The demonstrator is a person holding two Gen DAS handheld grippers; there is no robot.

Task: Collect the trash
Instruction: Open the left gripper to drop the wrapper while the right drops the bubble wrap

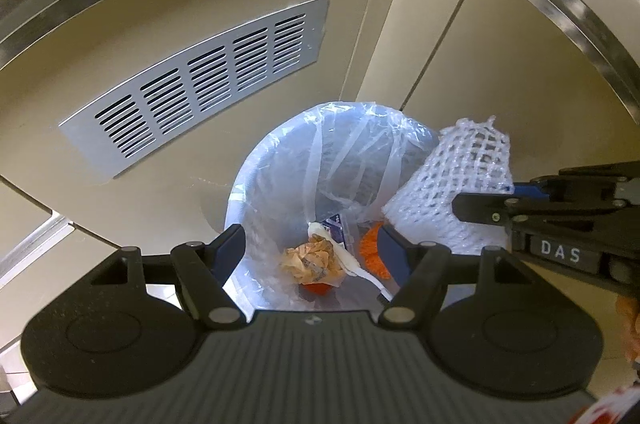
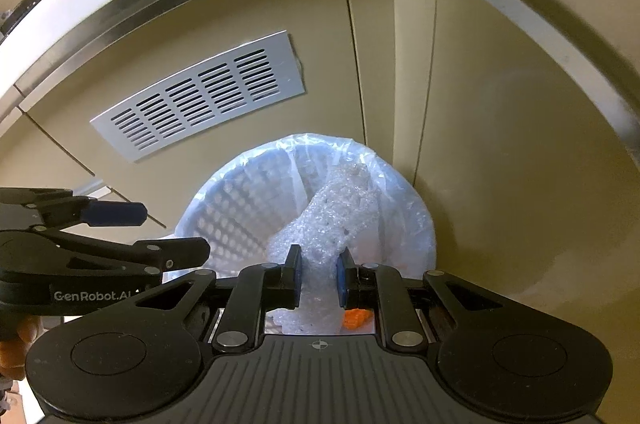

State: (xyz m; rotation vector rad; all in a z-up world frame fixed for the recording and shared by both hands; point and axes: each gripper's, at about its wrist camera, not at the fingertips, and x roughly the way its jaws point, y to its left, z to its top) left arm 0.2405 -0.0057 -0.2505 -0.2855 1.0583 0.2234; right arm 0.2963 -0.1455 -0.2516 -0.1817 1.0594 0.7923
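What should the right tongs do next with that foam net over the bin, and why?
Probably open and drop it. The right tongs are shut on the white foam net, which hangs over the lined bin where crumpled paper already lies. The left tongs are open and empty.

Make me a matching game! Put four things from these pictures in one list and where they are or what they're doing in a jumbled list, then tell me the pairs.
Things:
1. foam net
2. crumpled paper
3. left gripper
4. vent

States:
A. on the cabinet wall behind the bin
B. open, nothing between its fingers
C. pinched in the right gripper
D. lying at the bottom of the bin

Pairs: 1-C, 2-D, 3-B, 4-A
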